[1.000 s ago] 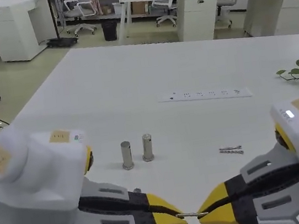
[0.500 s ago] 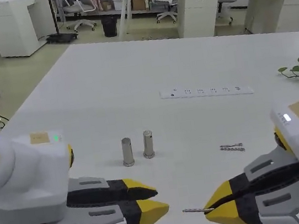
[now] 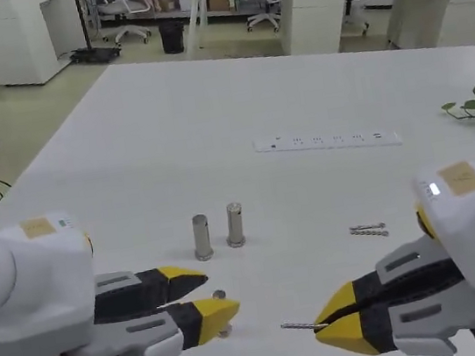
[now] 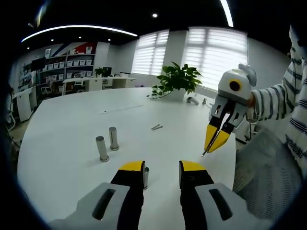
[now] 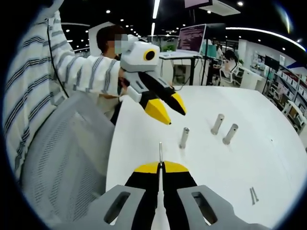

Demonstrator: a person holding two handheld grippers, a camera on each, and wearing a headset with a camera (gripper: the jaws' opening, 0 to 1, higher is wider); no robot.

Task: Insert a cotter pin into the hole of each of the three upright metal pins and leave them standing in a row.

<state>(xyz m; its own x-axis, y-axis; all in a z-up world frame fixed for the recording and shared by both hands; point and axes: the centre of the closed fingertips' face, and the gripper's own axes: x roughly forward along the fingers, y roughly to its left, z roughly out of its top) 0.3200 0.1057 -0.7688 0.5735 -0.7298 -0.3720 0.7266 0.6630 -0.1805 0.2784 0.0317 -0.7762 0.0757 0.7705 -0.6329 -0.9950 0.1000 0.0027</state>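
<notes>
Right tool pinches a cotter pin, left tool spread by nearest metal pin; misaimed push could topple it.

Two steel pins stand paired, third pin nearer; cotter pin in right claw, spare cotter pins lying flat.

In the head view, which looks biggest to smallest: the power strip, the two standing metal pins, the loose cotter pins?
Power strip, largest
Left metal pin and right metal pin, alike
Loose cotter pins, smallest
</notes>
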